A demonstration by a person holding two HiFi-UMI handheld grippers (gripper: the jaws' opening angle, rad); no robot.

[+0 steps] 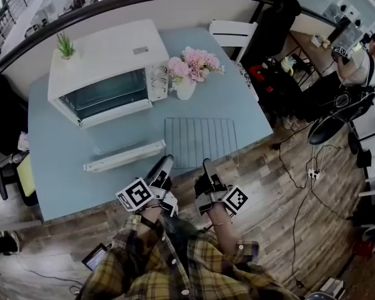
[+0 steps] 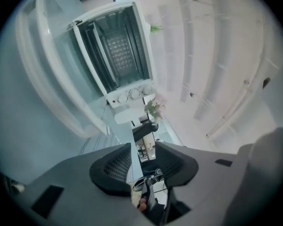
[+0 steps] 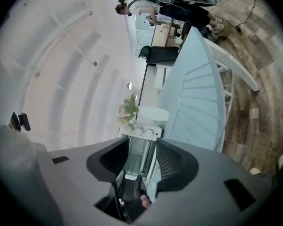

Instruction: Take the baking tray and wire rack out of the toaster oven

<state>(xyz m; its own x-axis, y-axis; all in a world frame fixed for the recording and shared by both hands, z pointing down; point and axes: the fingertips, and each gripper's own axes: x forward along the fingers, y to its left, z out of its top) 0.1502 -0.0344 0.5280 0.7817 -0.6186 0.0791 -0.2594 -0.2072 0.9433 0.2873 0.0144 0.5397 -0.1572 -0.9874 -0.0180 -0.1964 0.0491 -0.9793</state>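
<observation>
Glossy white metal toaster oven (image 1: 106, 52); thin bare-metal wire rack (image 1: 200, 141); smooth matt pale-blue desk (image 1: 62, 180); brown wood-plank floor (image 1: 281, 186).

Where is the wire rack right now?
In the head view the wire rack lies flat on the blue table, right of the open toaster oven door and in front of the flower vase.

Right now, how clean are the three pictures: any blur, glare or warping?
Head view: evenly lit, sharp on the boxy white toaster oven, edges bowed. Left gripper view: soft, washed-out, heavy fisheye, dark corners. Right gripper view: likewise soft and warped.
</observation>
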